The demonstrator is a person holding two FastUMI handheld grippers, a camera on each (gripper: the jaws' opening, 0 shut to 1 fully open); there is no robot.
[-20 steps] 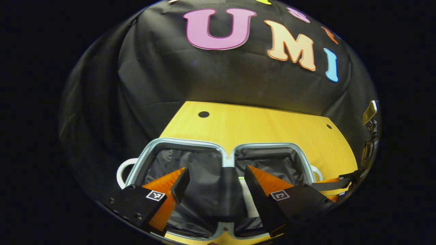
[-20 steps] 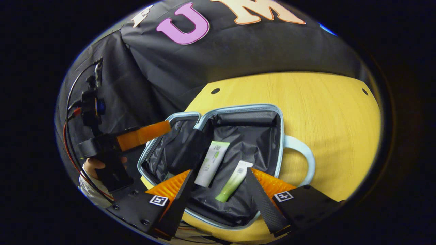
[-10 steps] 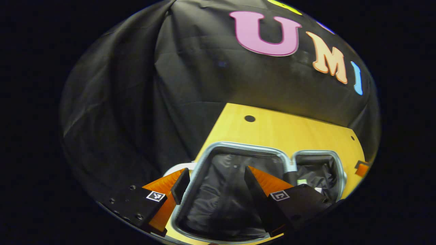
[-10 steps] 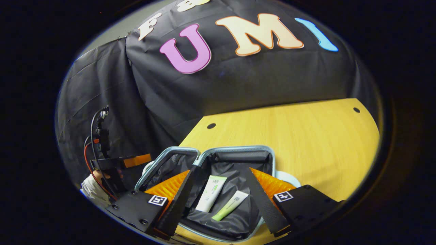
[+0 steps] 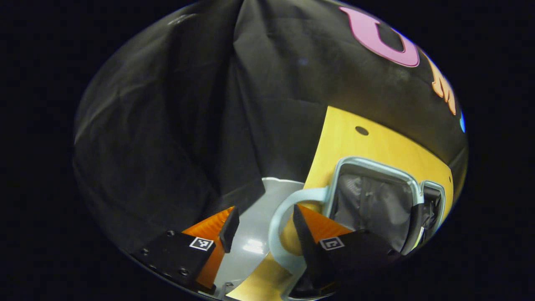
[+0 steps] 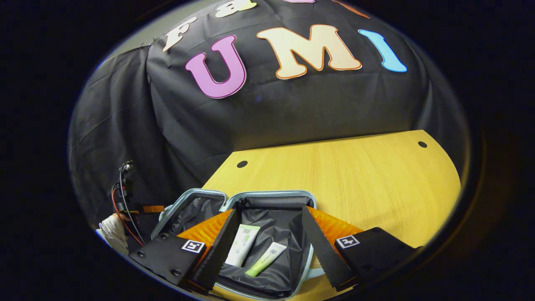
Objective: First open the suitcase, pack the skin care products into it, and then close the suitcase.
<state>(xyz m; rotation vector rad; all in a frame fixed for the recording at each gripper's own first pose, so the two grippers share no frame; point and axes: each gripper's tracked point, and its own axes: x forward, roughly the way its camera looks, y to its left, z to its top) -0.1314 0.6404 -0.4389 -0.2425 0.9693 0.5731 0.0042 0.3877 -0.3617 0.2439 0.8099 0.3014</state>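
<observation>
A pale blue suitcase (image 6: 271, 195) lies open flat on the yellow table (image 6: 355, 175), both halves lined in black. Two skin care tubes lie in its right half: a white one (image 6: 242, 244) and a green-tipped one (image 6: 265, 259). My right gripper (image 6: 267, 234) hovers open above that half, the tubes showing between its fingers. In the left gripper view the case's left half (image 5: 372, 205) sits at the right, its light blue handle (image 5: 280, 225) looping out over the table's left edge. My left gripper (image 5: 261, 223) is open, the handle's loop between its fingers, untouched as far as I can see.
Grey floor (image 5: 250, 234) shows past the table's left edge in the left gripper view. In the right gripper view, the other gripper with red cables (image 6: 125, 200) and a white sleeve (image 6: 110, 230) sits left of the case. Bare tabletop stretches behind and right of the suitcase.
My left gripper has swung left, from over the case's interior to its left handle at the table edge. My right gripper has drawn back from the case and stays open.
</observation>
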